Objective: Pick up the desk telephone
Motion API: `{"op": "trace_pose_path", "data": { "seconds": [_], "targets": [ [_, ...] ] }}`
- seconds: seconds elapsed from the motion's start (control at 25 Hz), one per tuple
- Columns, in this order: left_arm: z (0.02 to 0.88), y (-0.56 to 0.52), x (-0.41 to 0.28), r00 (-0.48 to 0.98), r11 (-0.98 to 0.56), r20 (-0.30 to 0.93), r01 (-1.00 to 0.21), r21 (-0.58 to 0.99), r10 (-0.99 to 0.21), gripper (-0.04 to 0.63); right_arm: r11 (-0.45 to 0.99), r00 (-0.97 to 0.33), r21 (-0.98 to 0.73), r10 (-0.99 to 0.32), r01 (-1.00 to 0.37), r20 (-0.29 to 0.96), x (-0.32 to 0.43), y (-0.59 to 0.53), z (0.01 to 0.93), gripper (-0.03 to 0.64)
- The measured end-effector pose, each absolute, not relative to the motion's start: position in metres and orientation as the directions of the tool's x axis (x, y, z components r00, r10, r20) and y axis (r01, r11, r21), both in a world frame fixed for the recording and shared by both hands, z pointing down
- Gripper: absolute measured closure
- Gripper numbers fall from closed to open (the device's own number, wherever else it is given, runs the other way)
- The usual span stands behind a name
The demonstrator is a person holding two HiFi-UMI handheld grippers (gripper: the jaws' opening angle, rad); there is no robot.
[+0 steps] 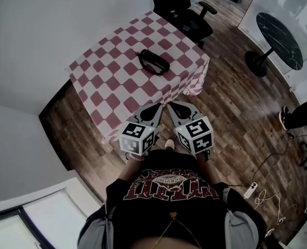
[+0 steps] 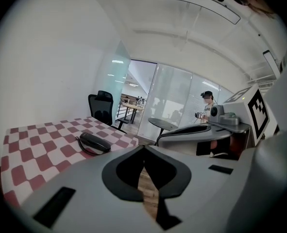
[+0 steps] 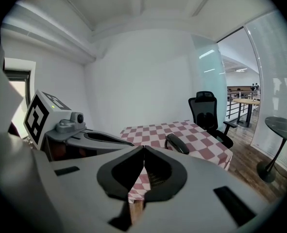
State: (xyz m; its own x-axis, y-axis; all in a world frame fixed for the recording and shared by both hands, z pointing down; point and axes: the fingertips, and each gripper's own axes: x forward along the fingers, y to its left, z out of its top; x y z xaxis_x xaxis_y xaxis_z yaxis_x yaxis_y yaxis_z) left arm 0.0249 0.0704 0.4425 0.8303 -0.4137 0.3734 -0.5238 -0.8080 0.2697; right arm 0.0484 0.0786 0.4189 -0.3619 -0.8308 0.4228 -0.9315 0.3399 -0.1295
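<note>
The black desk telephone (image 1: pixel 153 61) lies on a table with a red-and-white checked cloth (image 1: pixel 111 82), its coiled cord looped beside it. Both grippers hover side by side just short of the table's near edge, pointing at it. The left gripper (image 1: pixel 158 107) is shut and holds nothing; the right gripper (image 1: pixel 171 105) is shut and holds nothing as well. From the left gripper view the telephone (image 2: pixel 94 142) sits ahead and to the left of the shut tips (image 2: pixel 144 147). In the right gripper view the telephone (image 3: pixel 177 143) is ahead, slightly right of the tips (image 3: pixel 143 147).
A black office chair (image 1: pixel 187 12) stands at the table's far side. A round dark table (image 1: pixel 279 32) is at the right. Cables and a power strip (image 1: pixel 252 189) lie on the wood floor. Another person (image 2: pixel 207 106) stands far off. White walls bound the left.
</note>
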Motion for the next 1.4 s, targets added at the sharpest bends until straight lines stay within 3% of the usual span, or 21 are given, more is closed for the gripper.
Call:
{"op": "trace_pose_path", "data": {
  "seconds": [0.56,1.4],
  "targets": [
    [0.455,0.040,0.030,0.800,-0.764,0.387,-0.577,0.289,-0.459,0.588,0.403,-0.424,-0.149,-0.785,-0.903,0.452,0.053,0.046,0.438,0.598],
    [0.459,-0.078,0.044,0.856,-0.828,0.382,-0.472,0.303,-0.348,0.588,0.315,-0.337,-0.129,-0.817,-0.940,0.468,0.061,-0.073,0.440,0.598]
  ]
}}
